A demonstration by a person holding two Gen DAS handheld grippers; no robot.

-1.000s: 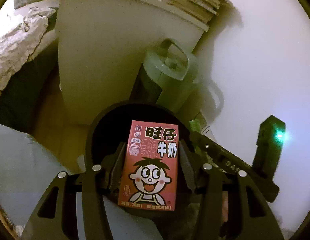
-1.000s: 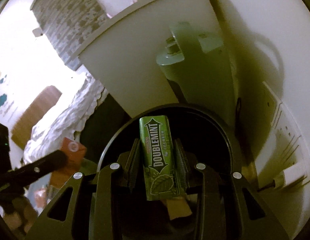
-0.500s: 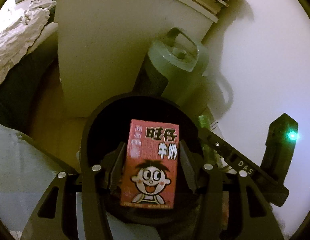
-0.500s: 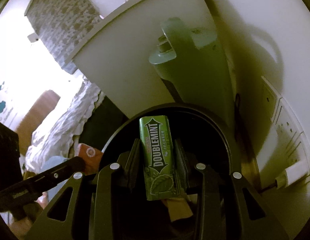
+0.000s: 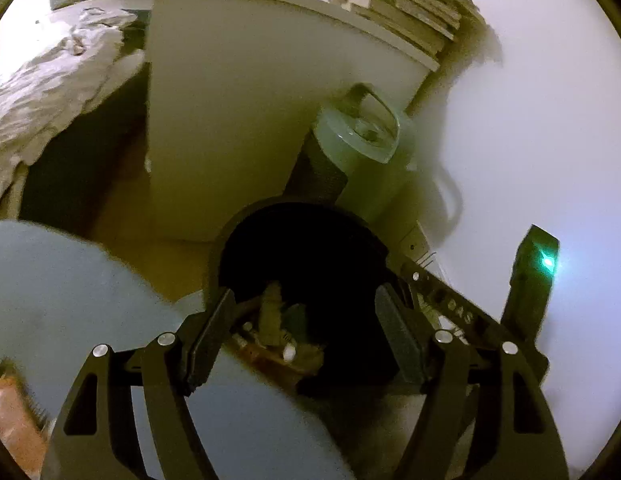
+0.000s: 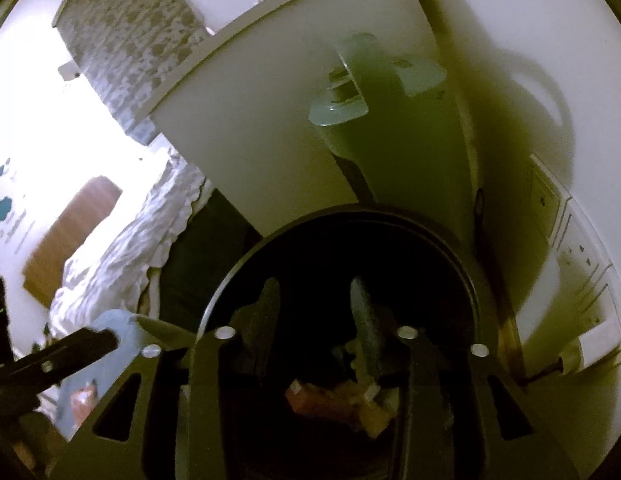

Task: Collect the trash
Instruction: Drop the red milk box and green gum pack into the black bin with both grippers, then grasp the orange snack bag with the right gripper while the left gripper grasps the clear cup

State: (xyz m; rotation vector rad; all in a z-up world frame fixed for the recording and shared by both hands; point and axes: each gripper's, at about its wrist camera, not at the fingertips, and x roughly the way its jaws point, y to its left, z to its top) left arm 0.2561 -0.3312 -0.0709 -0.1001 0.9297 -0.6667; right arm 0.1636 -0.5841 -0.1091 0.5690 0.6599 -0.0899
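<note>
- The left claw (image 5: 302, 336) stands wide apart above the mouth of the black trash bin (image 5: 230, 236), low in the middle of the frame; its jaws have just been opening and nothing is between them.
- The right claw (image 6: 314, 320) is also apart, with nothing between its pads; its jaws have just been opening too, and it hangs over the same bin (image 6: 466, 276), seen from the other side.
- The trash (image 6: 334, 402) lies at the bottom of the bin, in the lower middle of the right wrist view: a reddish piece and some pale, crumpled ones. It is too dark and blurred to tell which way each piece points or how its long axis lies.
- In the left wrist view the same heap (image 5: 270, 340) shows between the jaws, brownish and unclear.
- Behind the bin, in the upper middle of the frame, stands a pale green appliance with a handle (image 5: 362, 140), against a white cabinet (image 5: 230, 120).
- On top of the cabinet, in the upper right, there is a stack of books (image 5: 410, 12).
- A bed with rumpled white bedding (image 6: 122, 248) is at the left of the frame, and a white wall (image 5: 530, 120) fills the right.
- White wall sockets (image 6: 582, 256) sit at the right edge of the right wrist view.
</note>
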